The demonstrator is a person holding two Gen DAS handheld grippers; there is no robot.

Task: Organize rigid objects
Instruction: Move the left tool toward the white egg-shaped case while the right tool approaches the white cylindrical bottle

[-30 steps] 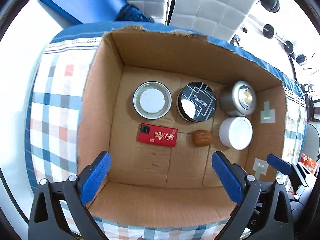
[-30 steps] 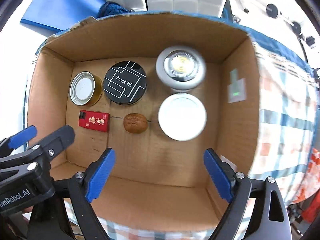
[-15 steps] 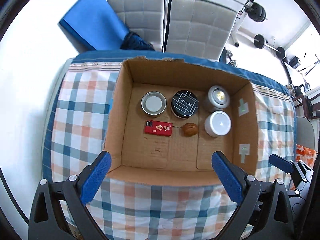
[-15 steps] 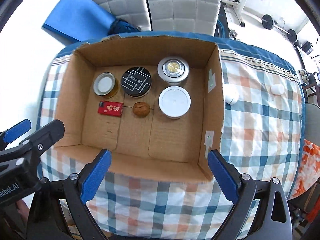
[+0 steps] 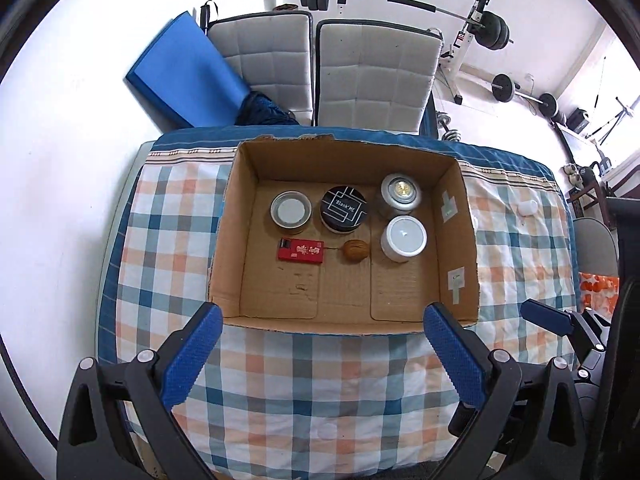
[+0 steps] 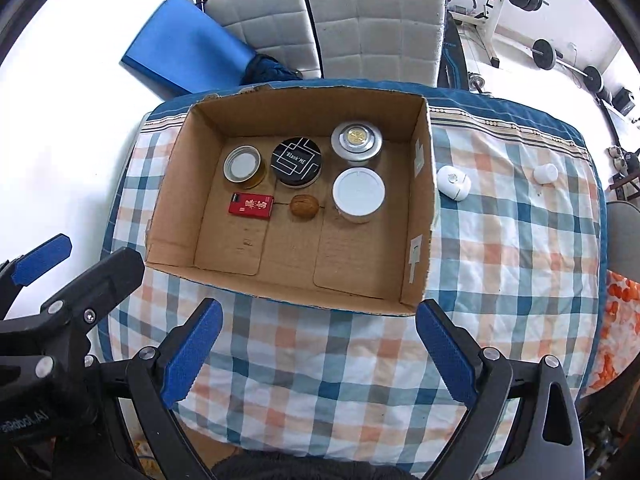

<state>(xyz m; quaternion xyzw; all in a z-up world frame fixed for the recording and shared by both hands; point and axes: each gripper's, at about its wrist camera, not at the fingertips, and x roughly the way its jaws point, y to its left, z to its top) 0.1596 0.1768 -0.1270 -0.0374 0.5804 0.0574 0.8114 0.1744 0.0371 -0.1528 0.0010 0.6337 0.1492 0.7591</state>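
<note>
An open cardboard box [image 5: 456,248] [image 6: 172,184] stands on a checked tablecloth. Inside lie a gold tin with a white lid [image 5: 291,213] [image 6: 242,166], a black round tin [image 5: 343,213] [image 6: 296,160], a silver tin [image 5: 401,190] [image 6: 356,140], a white round jar [image 5: 404,237] [image 6: 359,194], a red flat packet [image 5: 301,251] [image 6: 251,206] and a walnut [image 5: 355,249] [image 6: 304,207]. My left gripper [image 5: 320,354] and my right gripper [image 6: 318,354] both hover high over the near cloth, open and empty. Two white pieces [image 6: 453,181] [image 6: 545,173] lie on the cloth right of the box.
The checked tablecloth [image 5: 320,384] [image 6: 512,248] covers the table. Behind it stand two grey padded chairs [image 5: 372,76] [image 6: 376,28], a blue mat [image 5: 188,76] and a barbell rack [image 5: 476,32]. The other gripper's blue finger [image 6: 40,260] shows at the left edge.
Both grippers have risen and drawn back from inside the box, so the whole box and table now show. Nothing in the box has moved.
</note>
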